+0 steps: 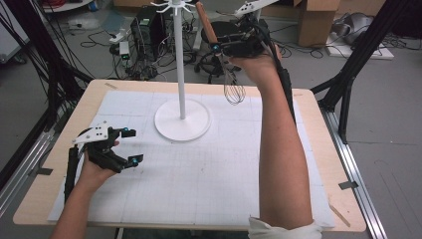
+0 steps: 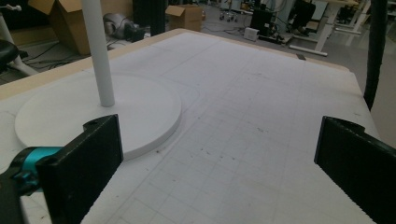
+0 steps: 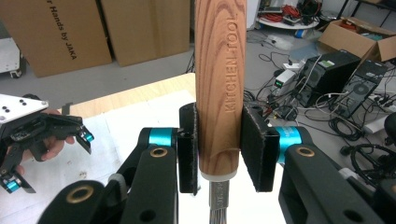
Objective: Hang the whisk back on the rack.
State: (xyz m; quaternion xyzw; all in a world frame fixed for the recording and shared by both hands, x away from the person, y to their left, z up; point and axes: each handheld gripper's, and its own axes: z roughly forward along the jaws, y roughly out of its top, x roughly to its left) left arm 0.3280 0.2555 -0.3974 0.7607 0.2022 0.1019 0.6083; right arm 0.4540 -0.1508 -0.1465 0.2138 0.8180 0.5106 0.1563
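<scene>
A whisk with a wooden handle [image 1: 205, 21] and a wire head [image 1: 234, 89] hangs in the air beyond the table's far edge. My right gripper [image 1: 219, 47] is shut on the handle [image 3: 219, 88], which reads "KITCHEN TOOL"; the black pads press it from both sides. A white stand with a round base [image 1: 182, 120] and a tall pole [image 1: 179, 55] rises at the table's middle back, its hooks at the top. The whisk is just right of the pole. My left gripper [image 1: 130, 145] rests open at the table's left, nothing between its jaws [image 2: 210, 168]. The stand's base [image 2: 93, 112] lies just ahead of it.
A white gridded mat [image 1: 199, 169] covers the wooden table [image 1: 318, 129]. Behind the table lie computer cases, cables [image 1: 149, 45] and cardboard boxes [image 1: 318, 20]. Black frame legs [image 1: 348, 84] stand at the right, and a metal rail [image 1: 20, 169] runs along the left.
</scene>
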